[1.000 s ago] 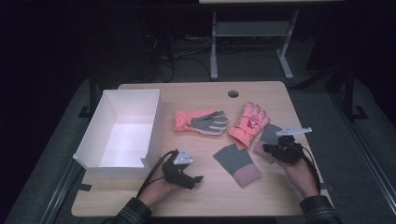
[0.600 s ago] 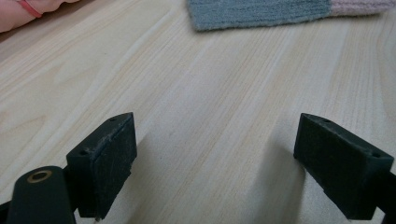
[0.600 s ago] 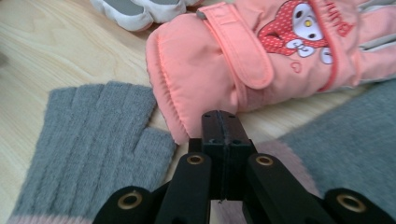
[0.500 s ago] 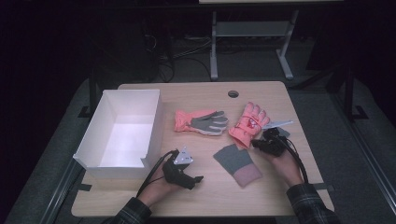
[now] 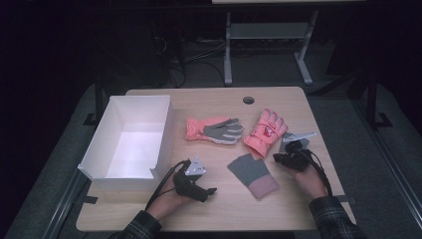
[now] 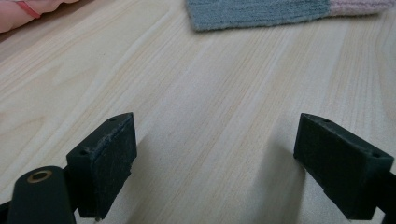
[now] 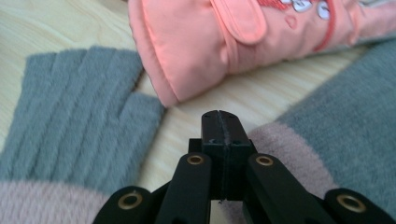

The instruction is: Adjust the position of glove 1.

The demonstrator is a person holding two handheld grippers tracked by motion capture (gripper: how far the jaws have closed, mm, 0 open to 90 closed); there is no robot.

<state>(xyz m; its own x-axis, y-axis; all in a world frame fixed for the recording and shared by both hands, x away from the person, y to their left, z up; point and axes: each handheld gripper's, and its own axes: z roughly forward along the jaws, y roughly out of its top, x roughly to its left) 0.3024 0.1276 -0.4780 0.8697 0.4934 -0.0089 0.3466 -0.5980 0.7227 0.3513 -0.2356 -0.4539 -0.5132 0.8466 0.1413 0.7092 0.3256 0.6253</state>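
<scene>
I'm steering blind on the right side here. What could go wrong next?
The right gripper is shut, tips over the pink cuff of a grey glove; pressing down closed would likely just push it. The pink glove lies close, so a wide grab may catch both. The left gripper is open over bare table.

Surface: pale wood, lying under all items | white box sitting at left | two coral gloves lying mid-surface | grey-pink mitten lying nearer the person | second grey-pink mitten lying beside it.
</scene>
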